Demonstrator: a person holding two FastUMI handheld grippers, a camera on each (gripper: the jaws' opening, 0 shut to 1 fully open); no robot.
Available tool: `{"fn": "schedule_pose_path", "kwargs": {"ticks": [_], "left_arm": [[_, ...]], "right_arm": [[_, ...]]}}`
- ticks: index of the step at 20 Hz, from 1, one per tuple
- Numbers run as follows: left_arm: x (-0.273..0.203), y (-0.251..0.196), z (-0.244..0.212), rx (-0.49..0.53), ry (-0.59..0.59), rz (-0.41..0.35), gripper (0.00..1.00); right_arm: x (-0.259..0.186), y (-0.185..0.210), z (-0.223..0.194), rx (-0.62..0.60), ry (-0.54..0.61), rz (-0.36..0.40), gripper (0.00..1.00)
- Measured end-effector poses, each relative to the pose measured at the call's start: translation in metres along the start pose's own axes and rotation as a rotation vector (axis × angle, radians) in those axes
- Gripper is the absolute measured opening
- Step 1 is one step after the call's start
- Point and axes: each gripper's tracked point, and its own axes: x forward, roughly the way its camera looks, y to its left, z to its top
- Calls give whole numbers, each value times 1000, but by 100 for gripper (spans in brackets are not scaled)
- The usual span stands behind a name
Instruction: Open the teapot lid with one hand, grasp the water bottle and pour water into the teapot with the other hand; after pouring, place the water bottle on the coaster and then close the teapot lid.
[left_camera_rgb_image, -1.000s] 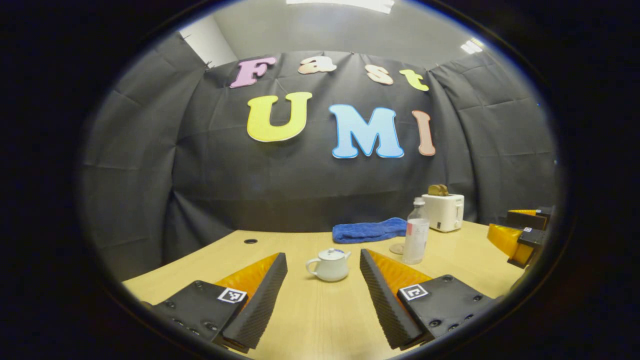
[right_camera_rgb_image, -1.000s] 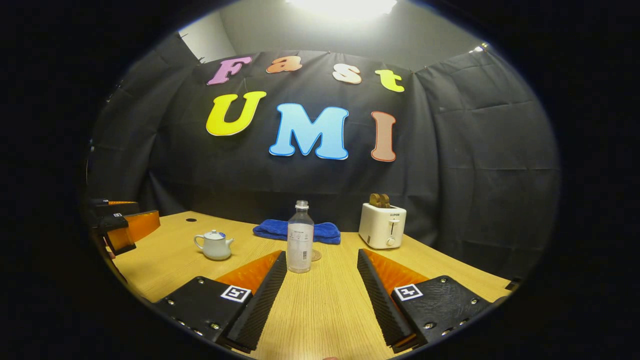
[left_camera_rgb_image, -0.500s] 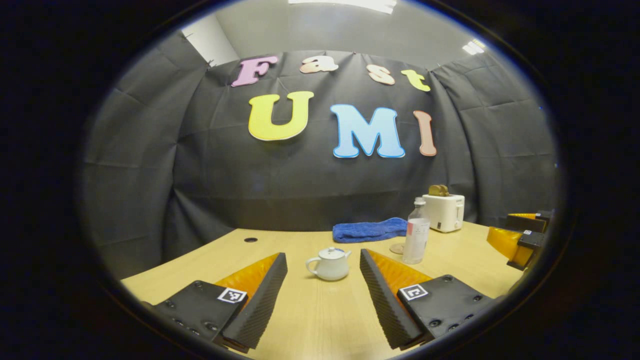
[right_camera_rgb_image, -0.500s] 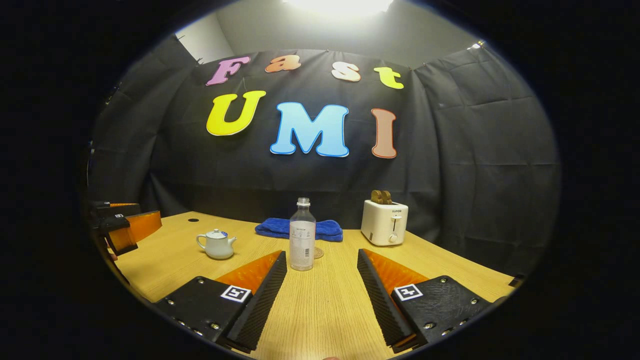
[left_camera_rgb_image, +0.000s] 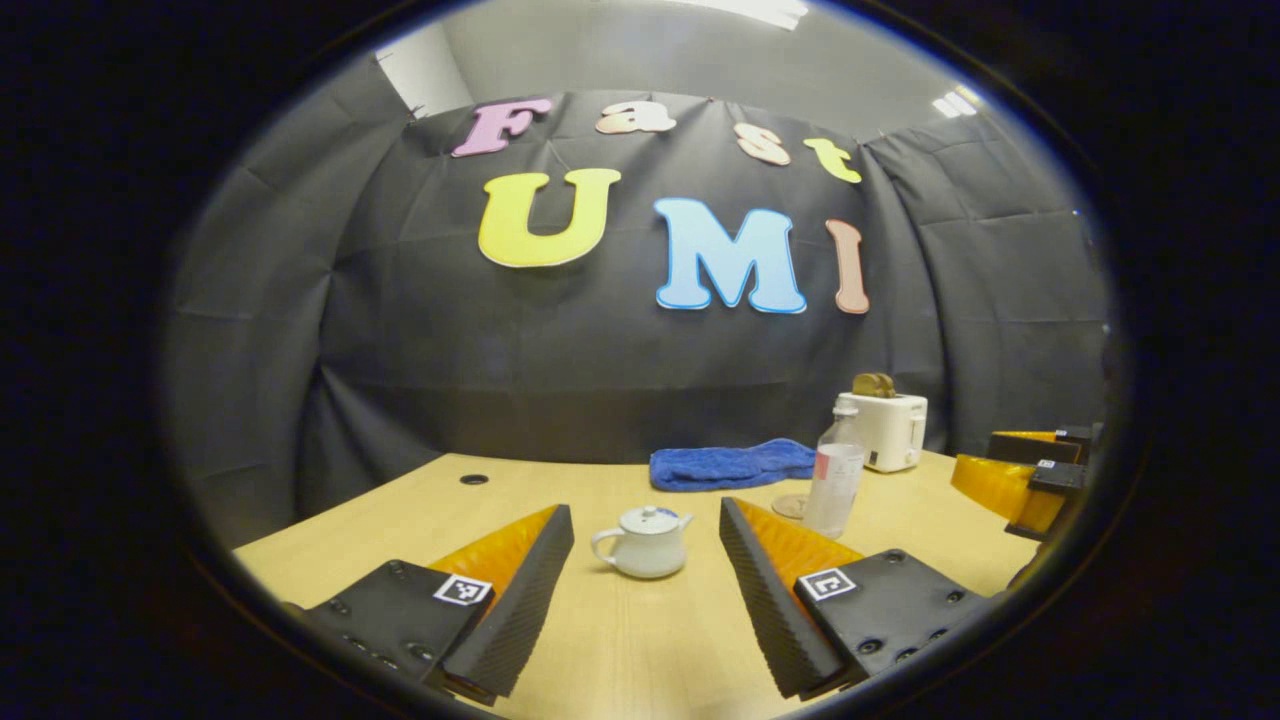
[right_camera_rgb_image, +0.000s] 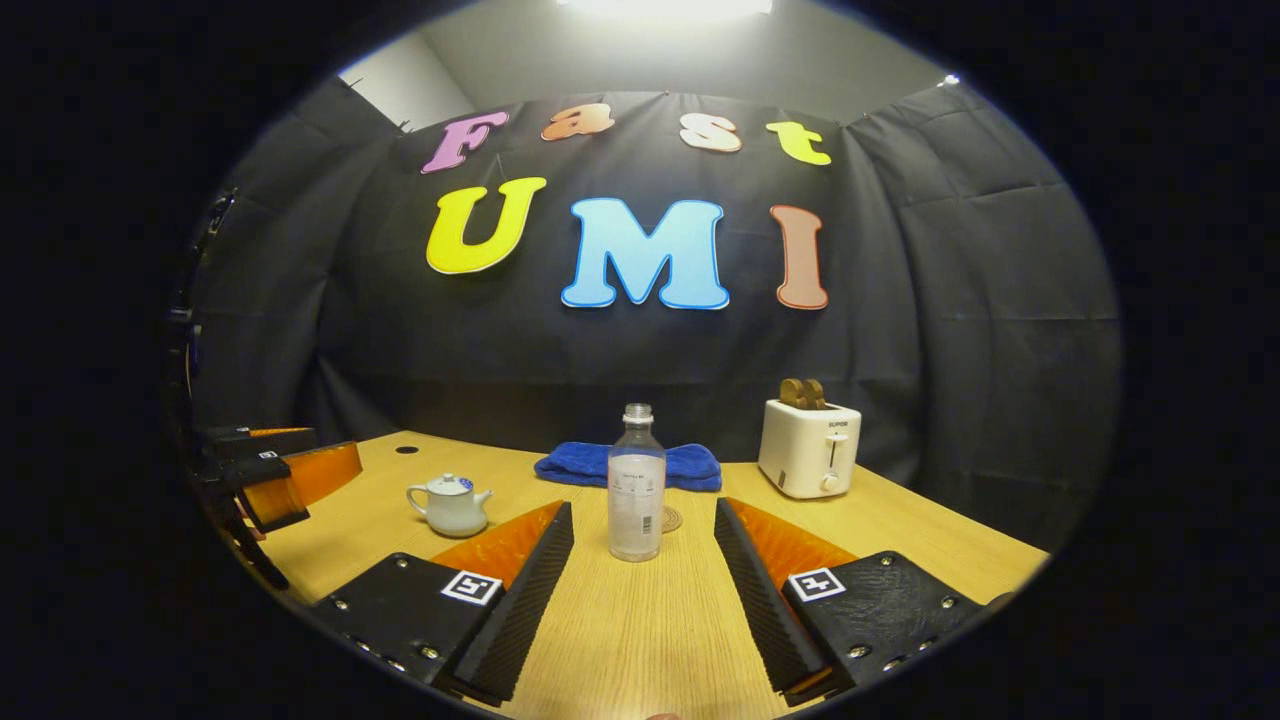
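Both claws wide, nearer than before: left gripper (left_camera_rgb_image: 645, 590) facing teapot (left_camera_rgb_image: 642, 541) (lidded), right gripper (right_camera_rgb_image: 640, 590) facing water bottle (right_camera_rgb_image: 636, 485).

1 teapot (left_camera_rgb_image: 643, 543), lid on. 1 water bottle (right_camera_rgb_image: 636, 484), clear, upright, no cap seen. 1 coaster (right_camera_rgb_image: 671, 519), just behind bottle. 1 blue towel (right_camera_rgb_image: 630, 465), folded, near back edge. 1 white toaster (right_camera_rgb_image: 809, 449) w/ 2 brown slices (right_camera_rgb_image: 803, 393) in slots. 1 wood table (right_camera_rgb_image: 640, 630), 1 round hole (right_camera_rgb_image: 406, 450) in top. 2 grippers: left gripper (left_camera_rgb_image: 645, 575), right gripper (right_camera_rgb_image: 642, 572), 2 fingers apiece, spread apart.
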Motion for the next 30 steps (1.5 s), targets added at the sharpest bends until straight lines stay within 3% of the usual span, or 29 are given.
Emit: {"fn": "schedule_pose_path", "kwargs": {"ticks": [5, 12, 20, 27, 30], "left_arm": [[42, -7, 4, 29, 17, -75, 99], [114, -17, 10, 34, 42, -174, 99], [167, -14, -28, -4, 85, -183, 99], [184, -6, -73, 4, 180, -164, 98], [186, -7, -77, -8, 189, -167, 80]], "right_arm": [[39, 8, 6, 9, 40, 27, 89], [99, -1, 4, 2, 124, -24, 89], [156, -7, -21, 77, 202, -54, 89], [172, -5, -56, 53, 263, -40, 89], [170, -1, -76, -1, 299, -25, 89]]}}
